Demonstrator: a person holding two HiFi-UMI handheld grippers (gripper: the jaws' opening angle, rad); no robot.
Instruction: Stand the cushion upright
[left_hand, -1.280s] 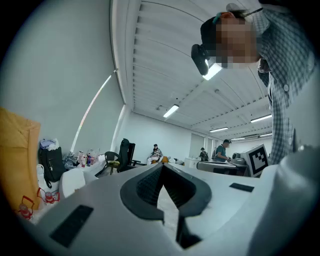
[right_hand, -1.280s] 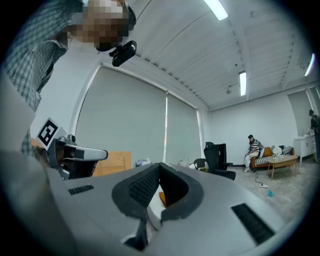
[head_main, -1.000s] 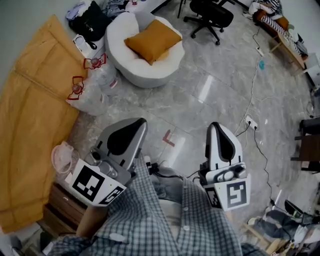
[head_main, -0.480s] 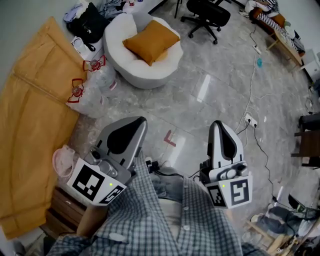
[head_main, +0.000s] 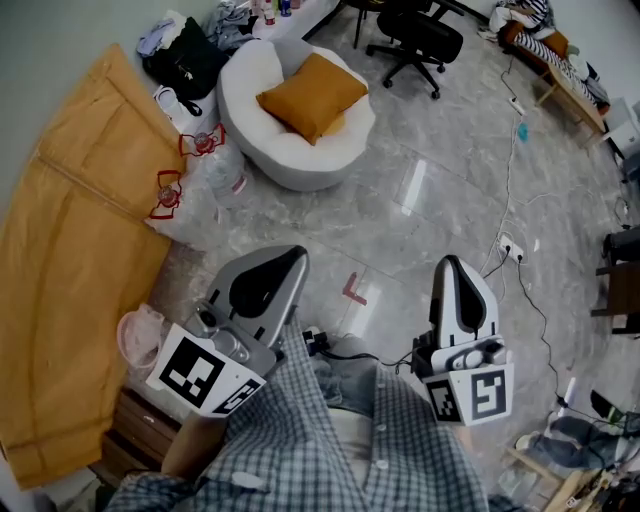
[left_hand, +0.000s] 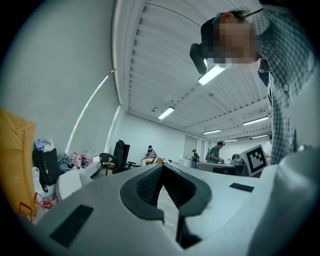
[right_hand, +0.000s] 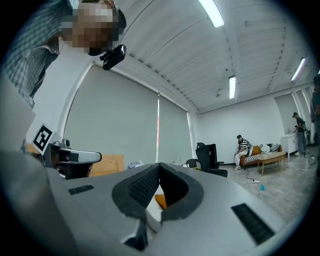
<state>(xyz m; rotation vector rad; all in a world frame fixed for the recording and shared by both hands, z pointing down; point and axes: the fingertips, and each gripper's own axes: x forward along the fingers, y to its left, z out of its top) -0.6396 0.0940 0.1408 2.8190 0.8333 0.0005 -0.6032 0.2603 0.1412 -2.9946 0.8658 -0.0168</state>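
Jaws pressed together on the left gripper (head_main: 293, 258), nothing pinched, only a thin seam between the dark pads in the left gripper view. Same deal on the right gripper (head_main: 451, 264): closed up, empty, touching nothing. Both held out level over the grey marble floor (head_main: 430, 190), well apart from each other, in front of a checked shirt (head_main: 330, 450) at the bottom of the head view. As for the cushion (head_main: 312, 92): mustard-orange, square, plump, lying broad face up on the seat of a round white armchair (head_main: 300, 165), one corner pointing at the backrest, another poking toward the open front. Not upright yet. Well away from both tools, across a stretch of floor. Also a sliver of that orange peeking through the little window behind the right jaws in the right gripper view. Beside the armchair, a black bag (head_main: 185, 60) and clear plastic bags (head_main: 200, 180) with red handles; behind it, a black office chair (head_main: 415, 40); along the left edge, a big orange-brown sheet (head_main: 70, 250).
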